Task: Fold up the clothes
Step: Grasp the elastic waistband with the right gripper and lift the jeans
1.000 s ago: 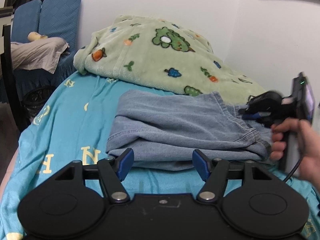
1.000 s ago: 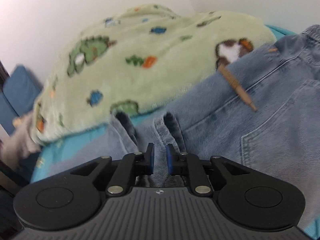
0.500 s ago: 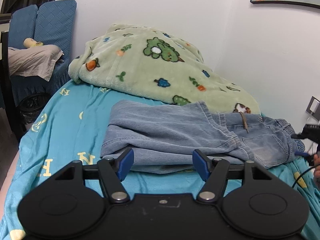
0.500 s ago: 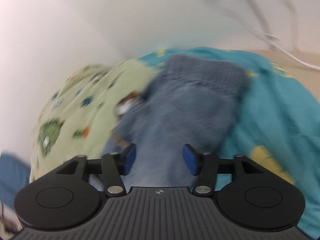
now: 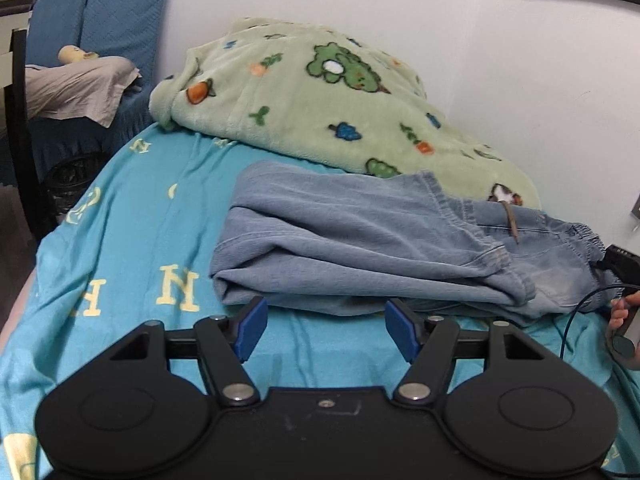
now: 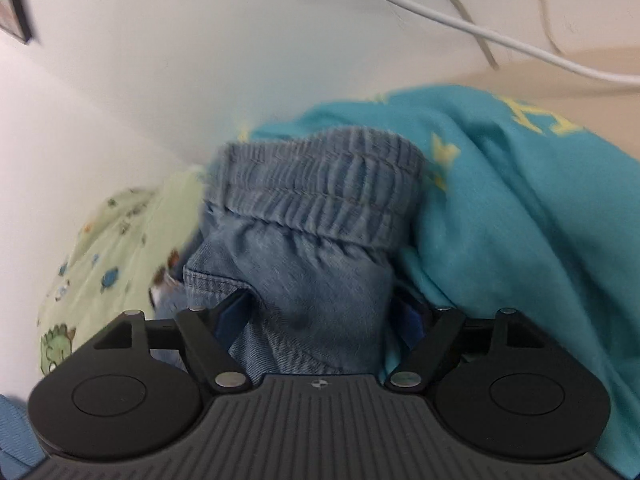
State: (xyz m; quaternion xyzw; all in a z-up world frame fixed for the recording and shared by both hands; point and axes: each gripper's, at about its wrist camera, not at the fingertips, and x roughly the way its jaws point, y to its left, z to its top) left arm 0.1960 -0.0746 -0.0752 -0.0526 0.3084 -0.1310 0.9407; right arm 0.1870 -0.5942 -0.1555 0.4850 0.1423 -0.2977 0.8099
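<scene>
Light blue denim pants (image 5: 360, 248) lie folded lengthwise on the turquoise bed sheet (image 5: 132, 248), legs doubled back toward the elastic waistband (image 6: 320, 184). My left gripper (image 5: 326, 326) is open and empty, just short of the pants' near folded edge. My right gripper (image 6: 320, 320) is open, its blue pads straddling the denim just below the waistband; the fabric sits between the fingers without being pinched. The right gripper's body shows at the right edge of the left wrist view (image 5: 622, 268).
A green cartoon-print fleece blanket (image 5: 320, 100) is heaped behind the pants against the white wall. A blue chair (image 5: 92, 32) with grey cloth stands at the far left. White cables (image 6: 480, 28) hang on the wall beyond the waistband. The bed's edge drops at left.
My right gripper let go of the pant leg, opened, swung to the waistband end and pushed in around the denim there. My left gripper stayed open at the near edge.
</scene>
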